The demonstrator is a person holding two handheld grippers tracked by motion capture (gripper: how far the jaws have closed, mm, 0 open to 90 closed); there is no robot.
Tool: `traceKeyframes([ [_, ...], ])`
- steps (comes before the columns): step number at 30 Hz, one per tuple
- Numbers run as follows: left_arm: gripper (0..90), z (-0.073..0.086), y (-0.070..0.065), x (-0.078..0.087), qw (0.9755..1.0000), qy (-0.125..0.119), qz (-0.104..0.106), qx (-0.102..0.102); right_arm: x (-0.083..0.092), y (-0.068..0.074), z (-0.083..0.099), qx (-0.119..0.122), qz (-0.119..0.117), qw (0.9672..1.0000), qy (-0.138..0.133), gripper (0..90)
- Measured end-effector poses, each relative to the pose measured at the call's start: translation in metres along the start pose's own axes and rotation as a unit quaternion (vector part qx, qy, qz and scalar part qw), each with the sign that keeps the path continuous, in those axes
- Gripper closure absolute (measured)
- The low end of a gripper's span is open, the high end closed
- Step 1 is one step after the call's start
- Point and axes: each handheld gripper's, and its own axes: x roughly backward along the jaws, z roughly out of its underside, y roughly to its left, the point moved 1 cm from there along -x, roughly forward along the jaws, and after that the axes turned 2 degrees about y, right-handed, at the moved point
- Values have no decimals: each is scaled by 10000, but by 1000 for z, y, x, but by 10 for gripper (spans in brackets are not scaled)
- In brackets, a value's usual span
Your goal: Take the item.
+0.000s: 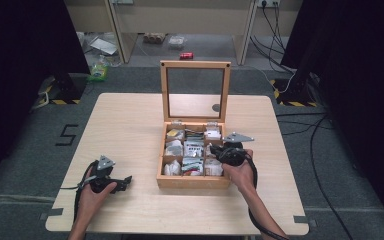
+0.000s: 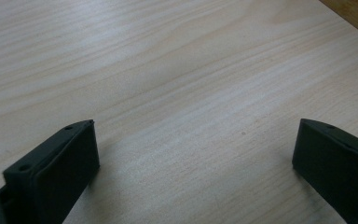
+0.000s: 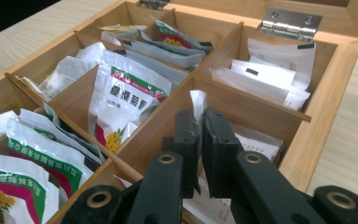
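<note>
Nine compartments divide the wooden tea box (image 1: 194,181), which stands right of the table's (image 1: 130,125) middle with its glass lid (image 1: 195,91) upright at the back; wide bare wood lies to its left and a narrower strip to its right. Right tongs (image 3: 199,122) reach into the middle cell of the right-hand column, pressed tight on the top edge of a white sachet (image 3: 198,100) standing between the cell's dividers. That hand (image 1: 240,172) sits at the box's front right corner. Left tongs (image 2: 196,140) rest wide apart and empty, low over bare table near the front left edge, well apart from the box, the left hand (image 1: 96,192) wrapped round them.
</note>
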Motion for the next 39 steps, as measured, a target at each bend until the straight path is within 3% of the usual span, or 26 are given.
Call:
traceKeyframes([
  [39, 0, 0, 0, 0, 10000, 0, -1, 2, 42, -13, -21, -135, -61, 9971, -745, 877],
])
